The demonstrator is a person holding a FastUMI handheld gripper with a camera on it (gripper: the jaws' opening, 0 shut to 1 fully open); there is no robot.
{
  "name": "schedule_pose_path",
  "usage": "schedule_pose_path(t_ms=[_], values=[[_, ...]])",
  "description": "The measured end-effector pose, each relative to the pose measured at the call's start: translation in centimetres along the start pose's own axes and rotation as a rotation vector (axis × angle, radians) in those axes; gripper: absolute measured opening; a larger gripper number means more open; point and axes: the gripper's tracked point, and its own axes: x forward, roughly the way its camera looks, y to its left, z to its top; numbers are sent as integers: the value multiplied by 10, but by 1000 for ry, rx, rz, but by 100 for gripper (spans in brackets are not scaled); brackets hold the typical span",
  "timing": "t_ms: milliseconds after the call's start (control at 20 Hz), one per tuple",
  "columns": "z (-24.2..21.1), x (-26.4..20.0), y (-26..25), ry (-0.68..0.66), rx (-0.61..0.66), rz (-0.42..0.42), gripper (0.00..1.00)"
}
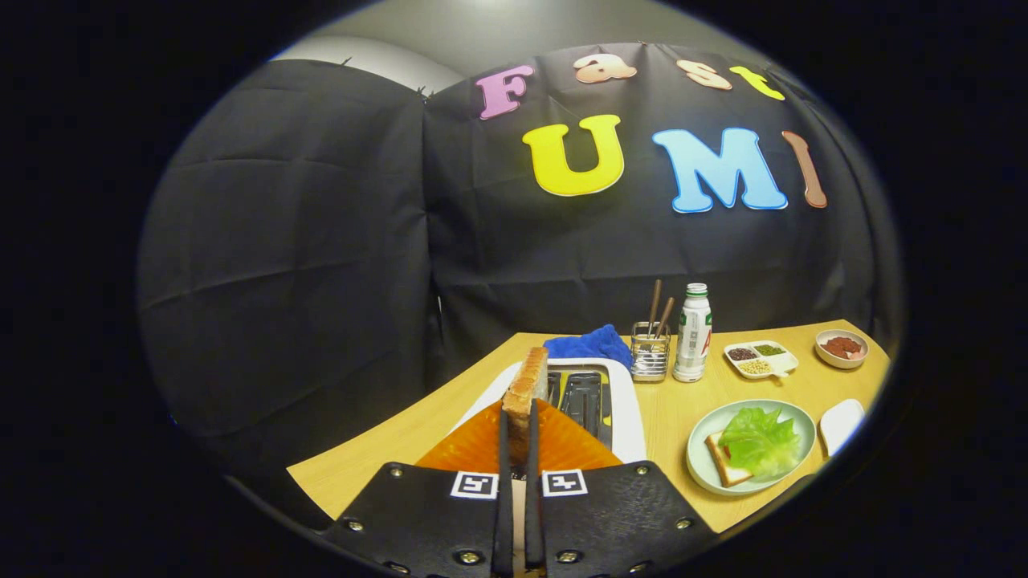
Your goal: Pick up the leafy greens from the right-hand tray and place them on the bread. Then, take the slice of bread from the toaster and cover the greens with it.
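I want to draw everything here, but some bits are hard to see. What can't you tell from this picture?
- Bread slice: the gripper pinches it; its lower end is hidden behind the fingers.
- Toaster: its near part is covered by the gripper's body.
- Bread on the plate: mostly hidden under the leafy greens.
- Sectioned dish and small bowl: contents too small to name.
- Bottle: label too small.

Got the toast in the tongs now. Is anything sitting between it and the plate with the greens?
Nothing visible blocks the way. The tongs are shut on the bread slice above the toaster. The plate with the leafy greens lies to the right across bare table. The utensil holder and bottle stand farther back.
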Motion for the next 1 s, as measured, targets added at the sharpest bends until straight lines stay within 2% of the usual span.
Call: schedule_pose_path(t_ms=[550,1000], values=[[45,-19,2,-109,-2,66,6],[80,-44,-25,-164,43,89,6]])
